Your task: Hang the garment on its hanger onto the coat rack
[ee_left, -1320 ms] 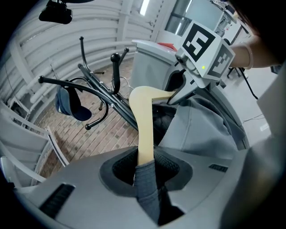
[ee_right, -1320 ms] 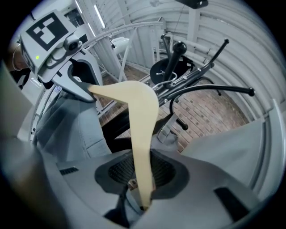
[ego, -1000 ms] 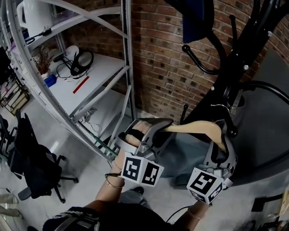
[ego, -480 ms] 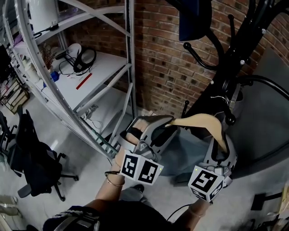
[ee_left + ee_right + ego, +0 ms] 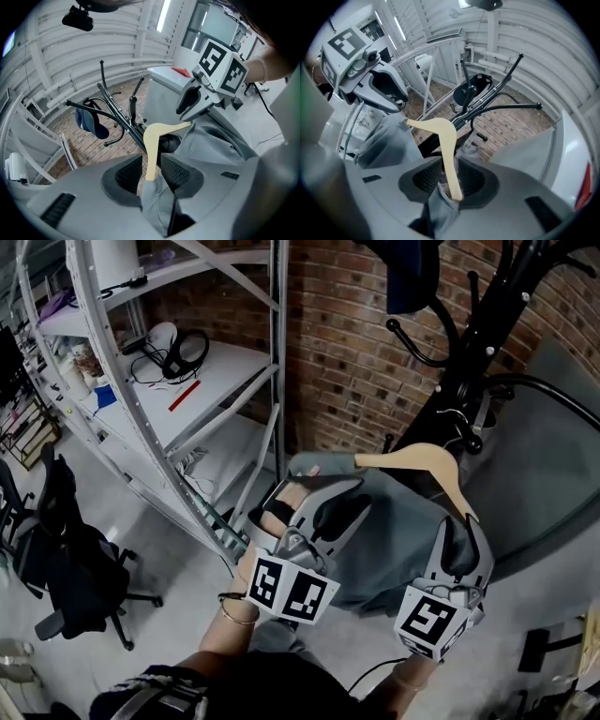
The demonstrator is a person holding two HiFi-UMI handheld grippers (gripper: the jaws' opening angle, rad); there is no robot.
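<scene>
Grey garment (image 5: 394,531) draped on a wooden hanger (image 5: 427,460), raised just beside the black coat rack (image 5: 478,324). Right gripper (image 5: 461,526) clamps one hanger arm through the cloth; left gripper (image 5: 323,502) has its jaws apart around the other arm, not pressing. Cloth looks soft, light and apt to slip off the smooth, stiff wood, so the wood is the place to hold. Blue cap (image 5: 412,273) and metal shelving (image 5: 272,352) crowd the rack

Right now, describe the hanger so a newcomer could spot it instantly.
Start at the black coat rack against the brick wall. By its lower hooks, carrying a grey garment, is the hanger. It is the only pale wooden, boomerang-shaped thing there.
</scene>
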